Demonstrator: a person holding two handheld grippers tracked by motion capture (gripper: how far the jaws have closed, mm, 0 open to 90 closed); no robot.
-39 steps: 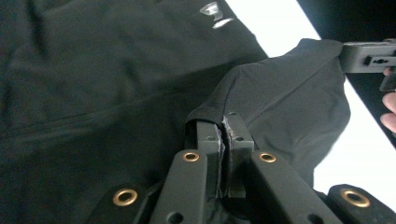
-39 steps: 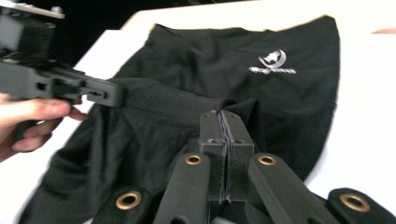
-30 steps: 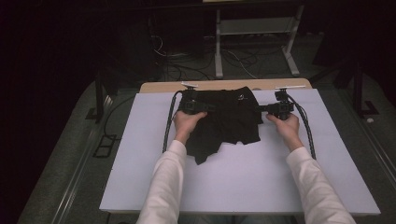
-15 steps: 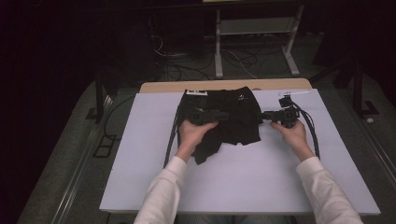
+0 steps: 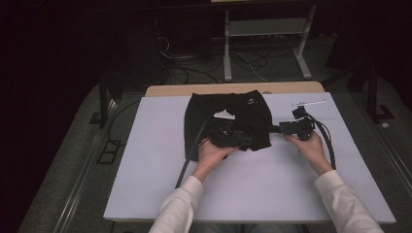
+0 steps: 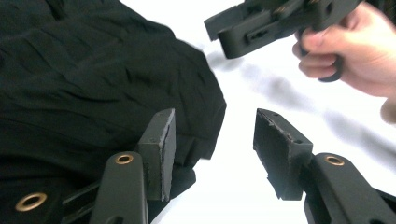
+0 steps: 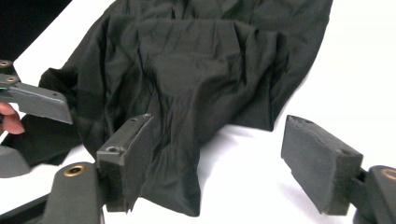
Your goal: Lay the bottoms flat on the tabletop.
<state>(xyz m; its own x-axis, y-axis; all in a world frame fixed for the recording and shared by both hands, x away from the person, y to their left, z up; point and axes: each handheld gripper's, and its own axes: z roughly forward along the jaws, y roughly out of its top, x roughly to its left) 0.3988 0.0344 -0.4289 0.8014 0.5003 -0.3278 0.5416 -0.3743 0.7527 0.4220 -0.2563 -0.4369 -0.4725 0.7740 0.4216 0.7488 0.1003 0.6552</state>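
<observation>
white label [image 5: 224, 115] on black shorts [image 5: 228, 121], high view

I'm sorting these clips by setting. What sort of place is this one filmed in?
Probably a lab or recording workspace, not a home. A flat white table board carries one crumpled black cloth garment, loose black cables lie on the grey floor behind, and a bare metal stand frame rises in the dark background.

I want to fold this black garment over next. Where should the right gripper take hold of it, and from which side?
Probably the wrinkled lower corner of the black garment nearest the right gripper, coming in low from the table's right side. There the cloth ends in a loose edge on the white table, and the open jaws already straddle it.
</observation>
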